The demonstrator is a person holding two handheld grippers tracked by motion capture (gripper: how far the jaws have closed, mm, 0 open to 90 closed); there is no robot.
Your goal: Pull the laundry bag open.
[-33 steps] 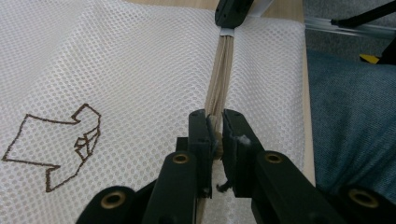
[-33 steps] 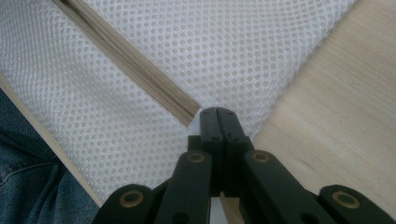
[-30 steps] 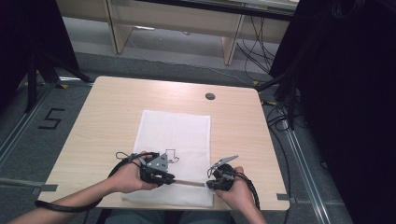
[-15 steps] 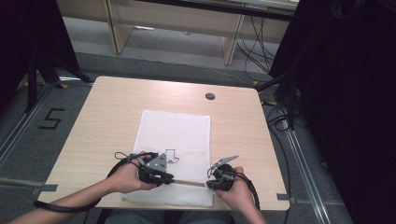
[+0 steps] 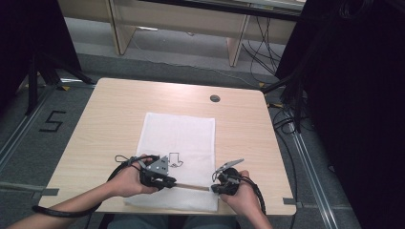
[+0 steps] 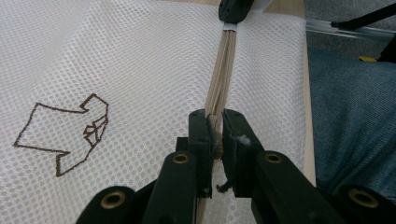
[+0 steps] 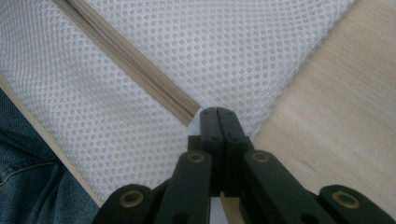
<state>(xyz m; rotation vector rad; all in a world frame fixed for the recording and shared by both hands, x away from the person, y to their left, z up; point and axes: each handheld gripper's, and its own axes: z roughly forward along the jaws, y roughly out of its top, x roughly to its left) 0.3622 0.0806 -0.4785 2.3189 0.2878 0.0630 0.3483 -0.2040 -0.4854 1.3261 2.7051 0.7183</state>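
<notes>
My left fingers [image 6: 215,122] are clenched on the zip [image 6: 222,70] of a white mesh bag [image 5: 179,138], which lies flat on the worktop [image 5: 110,114] with its near edge toward me. The pads pinch the beige tape where something small and bunched sits between them, likely the slider, though I cannot make it out. From there the zip runs straight across to my right fingers [image 7: 217,114], which are shut tight on the mesh at the zip's far end, right at the bag's corner.

The bag should handle light and limp: thin netting that wrinkles, slides over the smooth wood and lifts at the slightest tug. So it needs holding at two ends, the slider in one set of fingers and the cloth at the zip's end in the other, keeping the line taut so the teeth run without snagging the mesh.

To the left of my left fingers, a brown outline figure [image 6: 65,135] is stitched on the mesh. Beyond my fingers the worktop has a small round hole [image 5: 215,98] near its far edge, well apart from the bag. Nothing stands in the way.
</notes>
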